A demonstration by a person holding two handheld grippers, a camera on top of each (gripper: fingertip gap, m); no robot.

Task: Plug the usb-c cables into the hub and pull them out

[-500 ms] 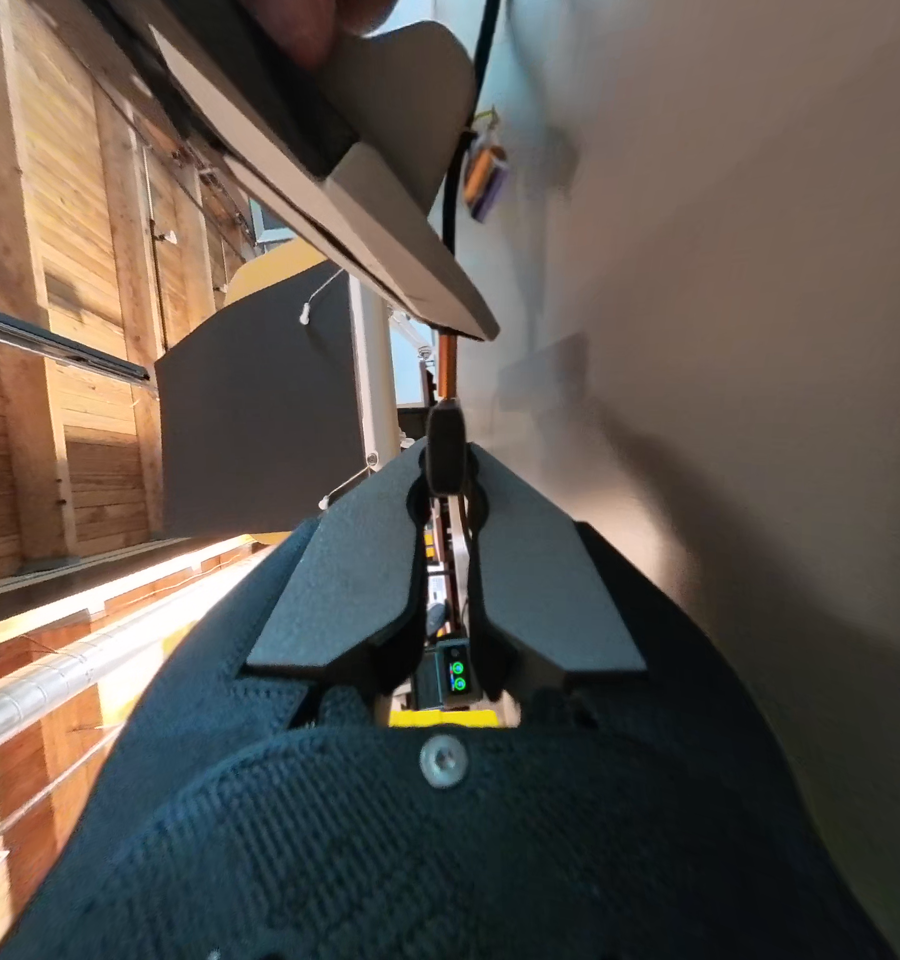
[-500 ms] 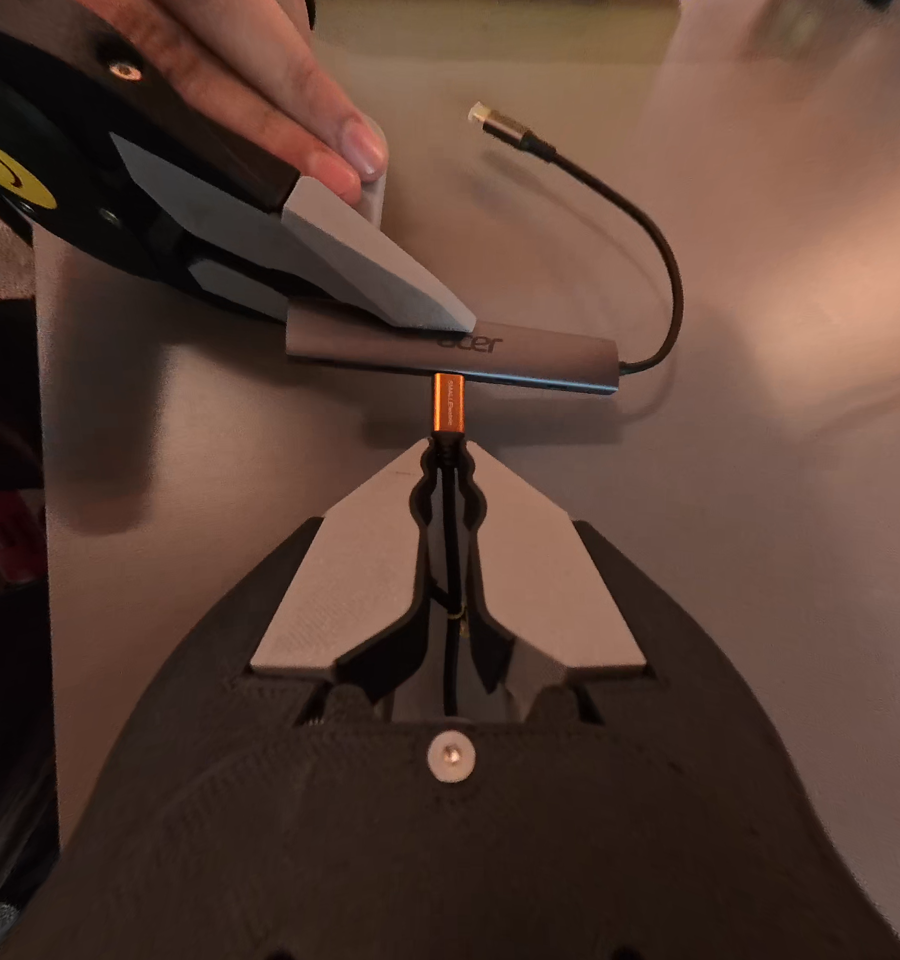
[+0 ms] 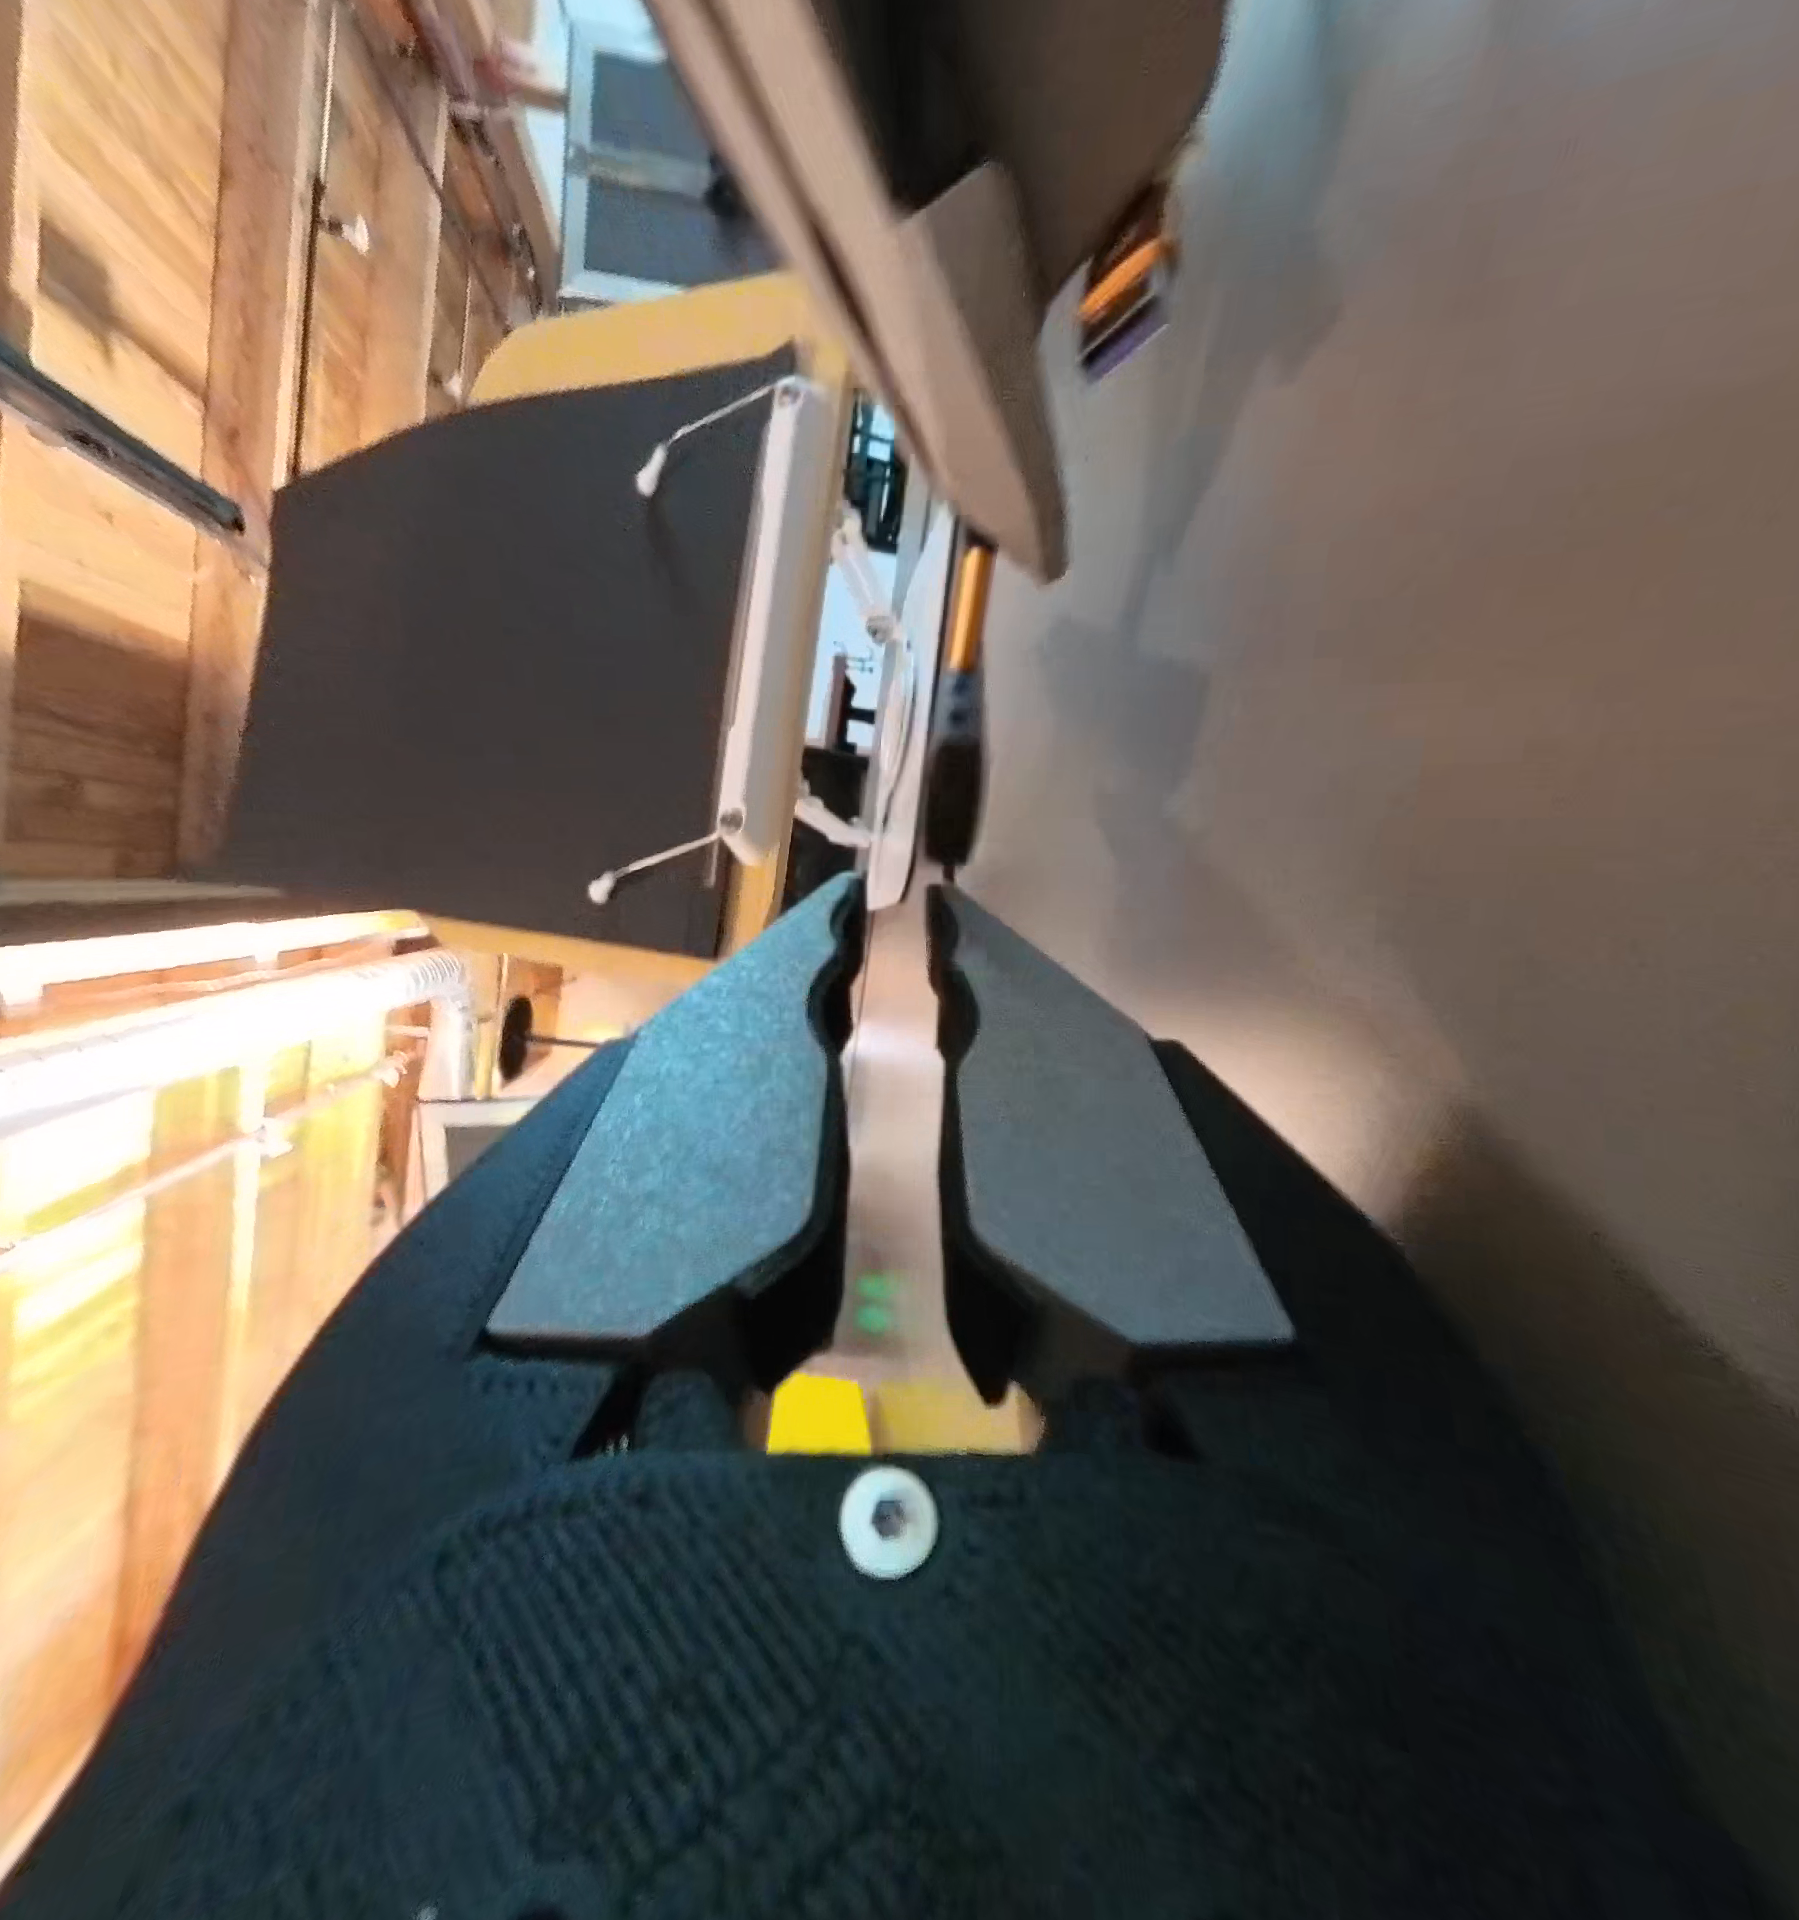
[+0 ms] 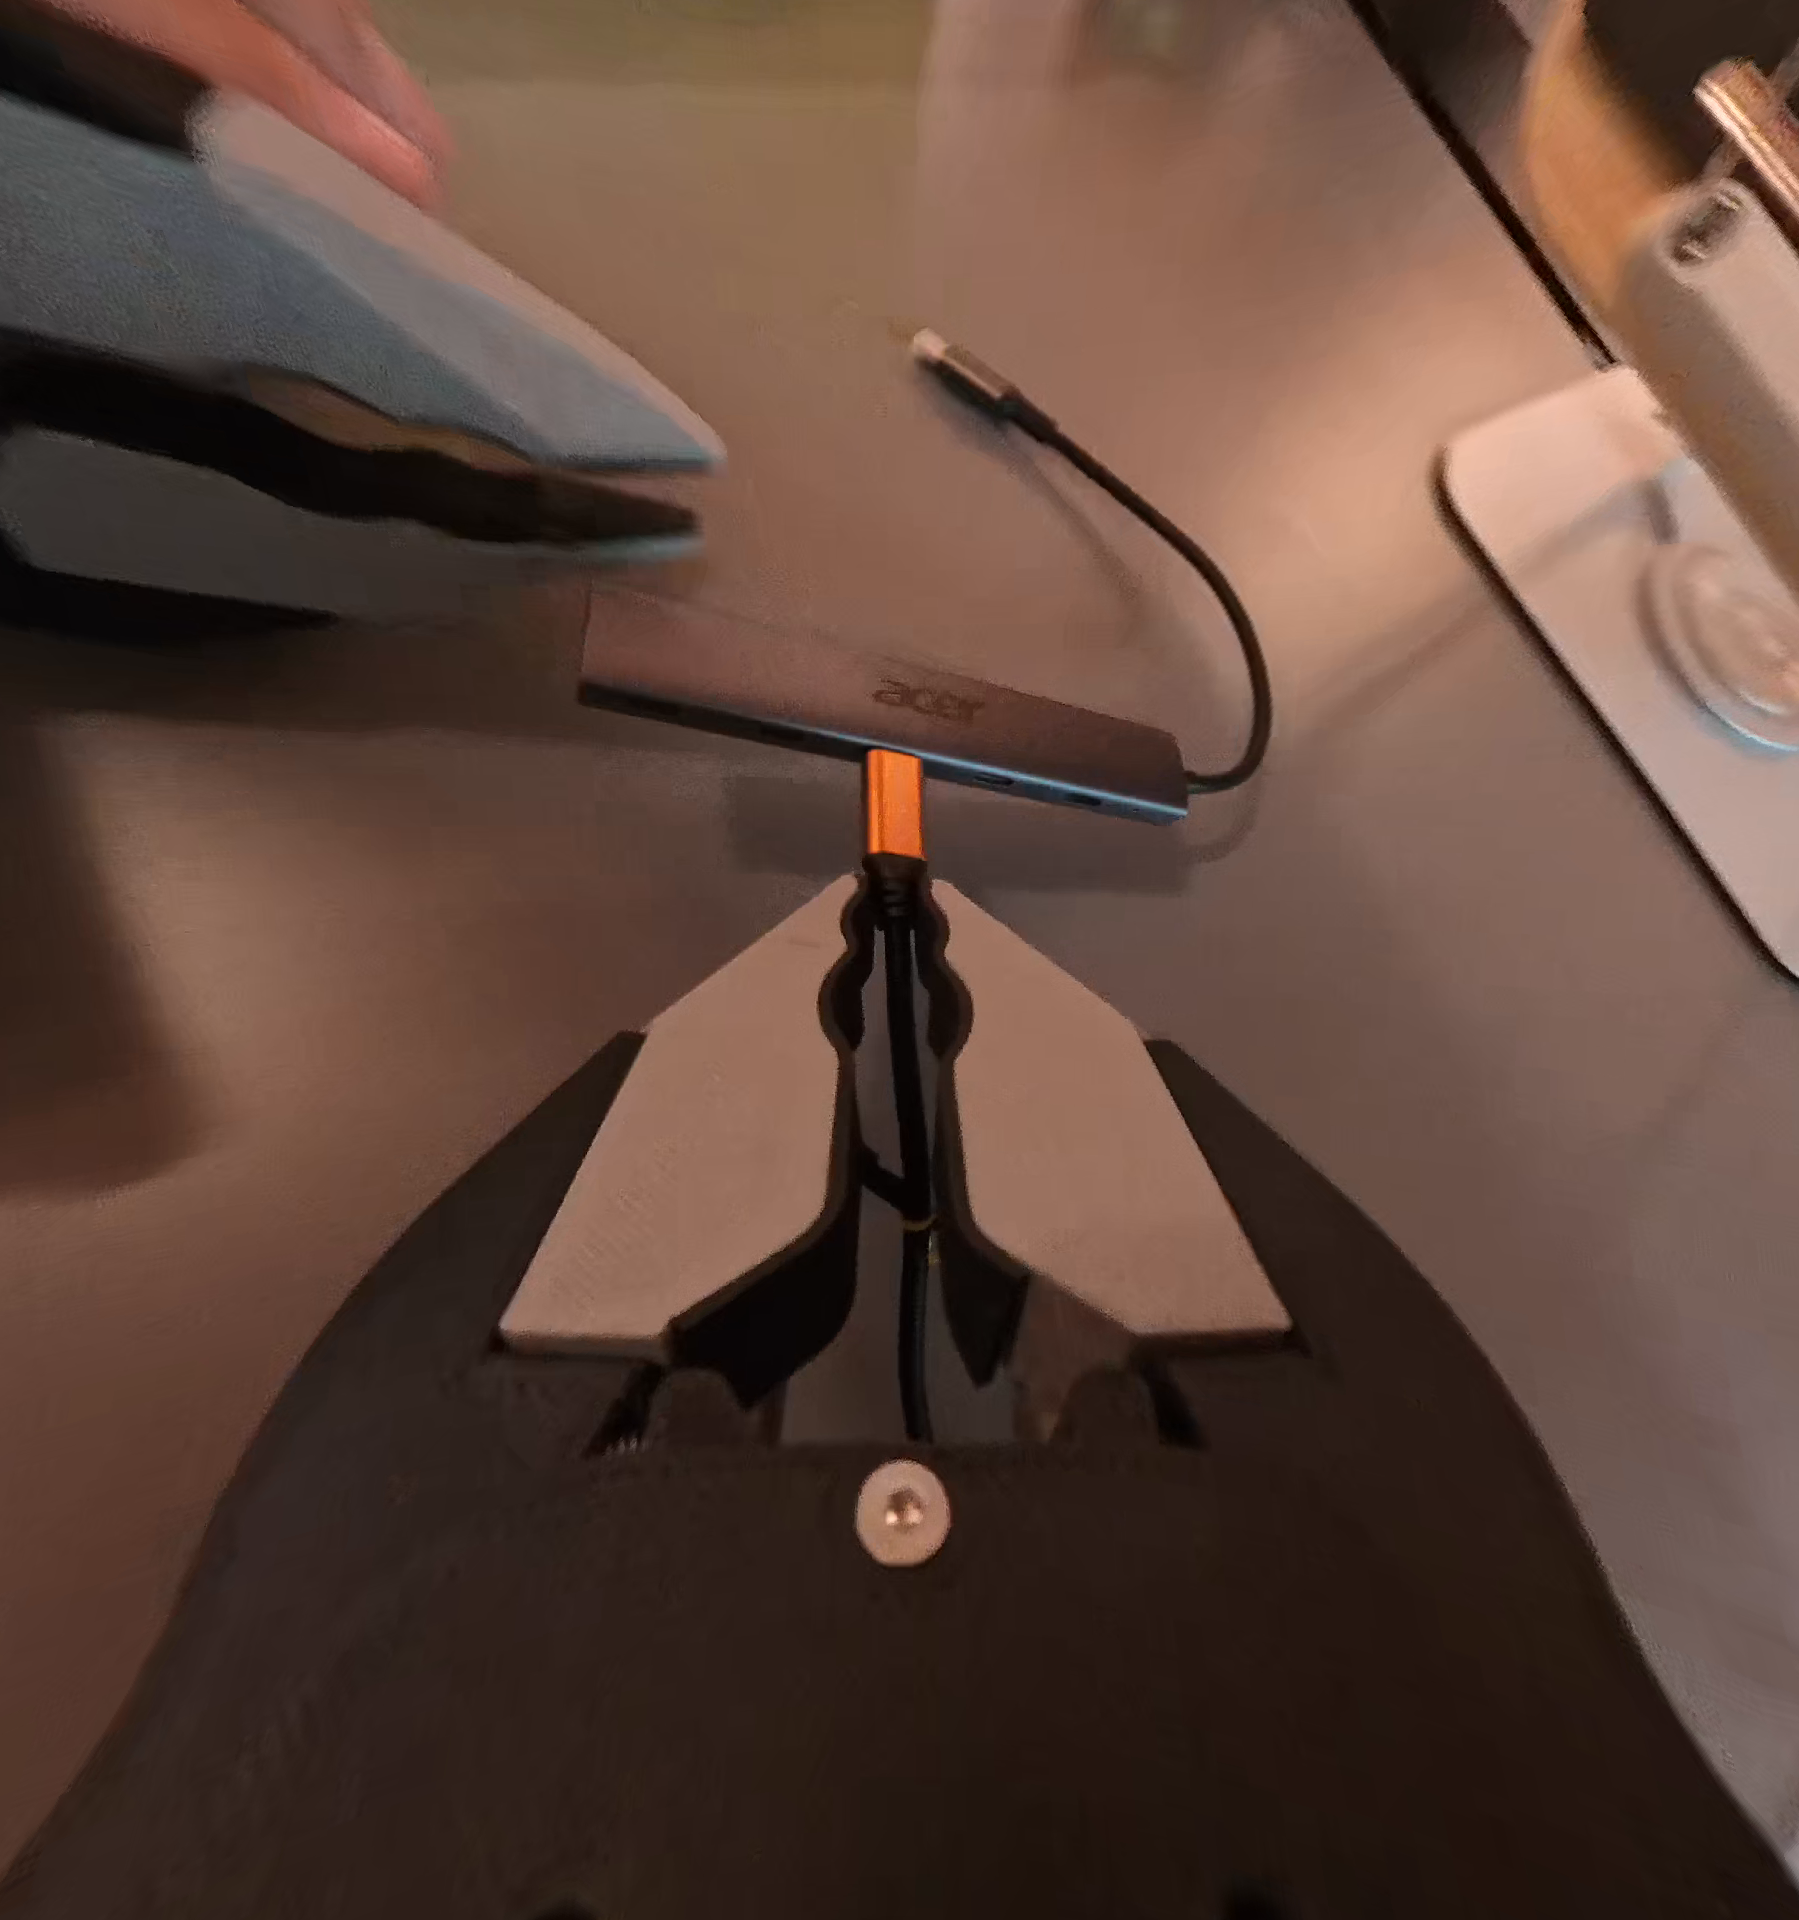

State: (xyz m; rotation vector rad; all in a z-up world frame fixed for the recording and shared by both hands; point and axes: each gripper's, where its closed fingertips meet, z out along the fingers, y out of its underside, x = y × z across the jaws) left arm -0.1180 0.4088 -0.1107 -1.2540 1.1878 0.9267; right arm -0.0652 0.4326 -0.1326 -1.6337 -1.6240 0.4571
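Observation:
A grey USB hub (image 4: 874,686) lies on the grey table (image 4: 1290,1143). An orange USB-C plug (image 4: 893,805) sits in its near side port. My right gripper (image 4: 893,894) is shut on the black cable just behind that plug. My left gripper (image 4: 656,488) is at the upper left, blurred, jaws slightly apart, off the hub's left end. In the left wrist view my left gripper (image 3: 893,904) is open and empty, with the hub's dark end (image 3: 952,790) just beyond the fingertips and the orange plug (image 3: 968,613) farther on. The right gripper's grey fingers (image 3: 936,343) show above.
The hub's own black lead (image 4: 1186,582) curls back to a loose metal plug (image 4: 962,364). A white stand base (image 4: 1601,582) sits at the right with an arm above it. A hand (image 4: 334,94) holds the left gripper. A dark panel (image 3: 500,675) and wooden walls lie beyond.
My left gripper has let go of the hub's left end, opened and pulled back to the left. My right gripper still holds the plugged-in cable; its view has shifted, showing the stand base.

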